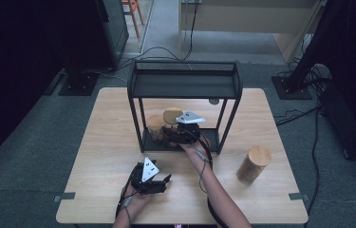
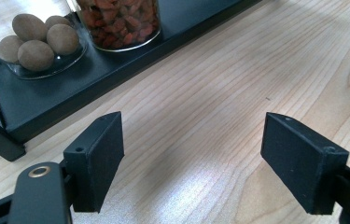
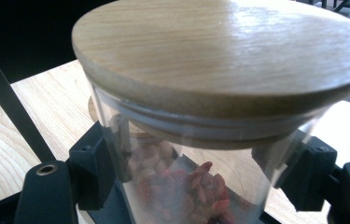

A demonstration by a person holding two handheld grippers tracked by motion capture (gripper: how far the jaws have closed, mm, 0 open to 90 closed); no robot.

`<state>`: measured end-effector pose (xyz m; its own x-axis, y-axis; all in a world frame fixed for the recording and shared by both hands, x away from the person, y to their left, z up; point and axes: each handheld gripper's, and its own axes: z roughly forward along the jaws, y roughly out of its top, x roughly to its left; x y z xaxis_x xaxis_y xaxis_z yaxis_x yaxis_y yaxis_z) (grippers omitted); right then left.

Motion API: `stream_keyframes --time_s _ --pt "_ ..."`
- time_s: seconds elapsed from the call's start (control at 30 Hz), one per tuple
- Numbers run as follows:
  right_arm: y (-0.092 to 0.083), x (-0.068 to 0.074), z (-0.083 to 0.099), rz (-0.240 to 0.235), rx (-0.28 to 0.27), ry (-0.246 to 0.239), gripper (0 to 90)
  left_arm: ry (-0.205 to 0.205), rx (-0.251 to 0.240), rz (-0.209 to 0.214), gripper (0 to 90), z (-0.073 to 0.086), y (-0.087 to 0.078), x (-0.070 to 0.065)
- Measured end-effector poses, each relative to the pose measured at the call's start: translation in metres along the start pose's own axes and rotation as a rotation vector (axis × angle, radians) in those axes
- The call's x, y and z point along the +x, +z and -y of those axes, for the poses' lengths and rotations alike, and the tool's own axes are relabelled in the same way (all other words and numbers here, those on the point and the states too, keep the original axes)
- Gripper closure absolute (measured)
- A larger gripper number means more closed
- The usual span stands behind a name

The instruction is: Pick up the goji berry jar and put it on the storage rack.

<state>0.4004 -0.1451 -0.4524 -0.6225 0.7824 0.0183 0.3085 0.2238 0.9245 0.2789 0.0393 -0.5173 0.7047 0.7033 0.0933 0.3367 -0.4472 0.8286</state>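
A glass jar with a round wooden lid and red berries inside stands between the jaws of my right gripper, which press on its glass sides. From above, this jar is on the lower tier of a black metal shelf, with my right gripper reaching in from the front. The jar's base rests on the shelf's bottom plate. My left gripper is open over bare wood, holding nothing, and lies near the table's front edge.
A second jar with brown round pieces stands just left of the held jar. A third lidded jar stands on the wooden table at the right. The shelf's posts flank the opening.
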Motion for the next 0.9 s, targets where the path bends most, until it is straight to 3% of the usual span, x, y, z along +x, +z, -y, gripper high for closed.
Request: stream_keyframes --time_s 0.2,0.63,0.7,0.9 --pt "-0.0017 -0.0027 -0.0026 -0.023 -0.007 0.025 22.4 0.001 0.002 0.000 21.6 0.0000 0.0000 -0.0001" --pt "-0.0022 -0.0035 -0.0028 -0.006 0.067 0.016 20.8 0.001 0.001 0.000 21.6 0.0000 0.0000 -0.0001" --pt "-0.0027 -0.0047 -0.0033 -0.014 0.079 0.033 20.7 0.001 0.001 0.001 21.6 0.0000 0.0000 0.0000" --pt "-0.0054 -0.0046 -0.0024 -0.022 0.114 0.021 20.8 0.000 0.001 0.000 21.5 0.0000 0.0000 0.0000"
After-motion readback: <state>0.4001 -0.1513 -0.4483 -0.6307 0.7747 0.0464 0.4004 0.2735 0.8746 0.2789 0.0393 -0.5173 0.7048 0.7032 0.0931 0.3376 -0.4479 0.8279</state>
